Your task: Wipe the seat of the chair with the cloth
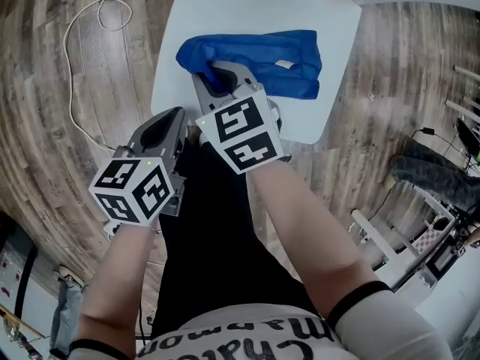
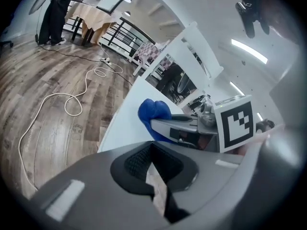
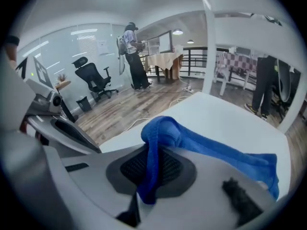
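The blue cloth (image 1: 277, 62) lies bunched across the white chair seat (image 1: 225, 6), and its near-left end is pinched between the closed jaws of the right gripper (image 1: 217, 77), a fold of it running up through the pads in the right gripper view (image 3: 148, 176). The left gripper (image 1: 166, 122) hangs just beside it at the seat's near edge, jaws together on nothing. A white cable (image 1: 82, 21) loops over the wood floor (image 1: 37, 126) to the left.
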`<state>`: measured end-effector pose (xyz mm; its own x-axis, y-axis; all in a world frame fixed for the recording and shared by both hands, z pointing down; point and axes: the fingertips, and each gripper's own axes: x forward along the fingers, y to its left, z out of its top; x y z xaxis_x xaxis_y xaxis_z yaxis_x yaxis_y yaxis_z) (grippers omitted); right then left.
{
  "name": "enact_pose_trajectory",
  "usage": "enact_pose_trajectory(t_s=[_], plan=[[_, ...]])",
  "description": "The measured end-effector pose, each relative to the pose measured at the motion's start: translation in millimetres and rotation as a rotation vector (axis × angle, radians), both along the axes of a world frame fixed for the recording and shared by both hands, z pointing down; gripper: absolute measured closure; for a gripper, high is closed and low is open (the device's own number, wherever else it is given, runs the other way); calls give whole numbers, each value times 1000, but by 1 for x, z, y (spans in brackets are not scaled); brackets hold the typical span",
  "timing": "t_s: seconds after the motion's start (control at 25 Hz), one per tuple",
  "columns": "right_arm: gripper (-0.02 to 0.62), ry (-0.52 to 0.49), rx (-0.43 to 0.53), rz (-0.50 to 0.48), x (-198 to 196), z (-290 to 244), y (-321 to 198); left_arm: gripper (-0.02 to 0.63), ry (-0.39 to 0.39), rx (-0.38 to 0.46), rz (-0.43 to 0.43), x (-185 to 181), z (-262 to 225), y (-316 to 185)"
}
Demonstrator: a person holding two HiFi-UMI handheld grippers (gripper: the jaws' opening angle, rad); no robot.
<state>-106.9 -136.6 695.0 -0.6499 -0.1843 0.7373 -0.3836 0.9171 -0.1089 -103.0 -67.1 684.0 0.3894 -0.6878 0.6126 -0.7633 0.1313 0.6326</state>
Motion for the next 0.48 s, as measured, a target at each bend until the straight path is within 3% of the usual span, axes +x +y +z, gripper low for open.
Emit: enact_pose_trajectory(t_s=[0.48], plan=[[561,74,38,371,162,1,-57,600,7,7,182,73,-9,-18]])
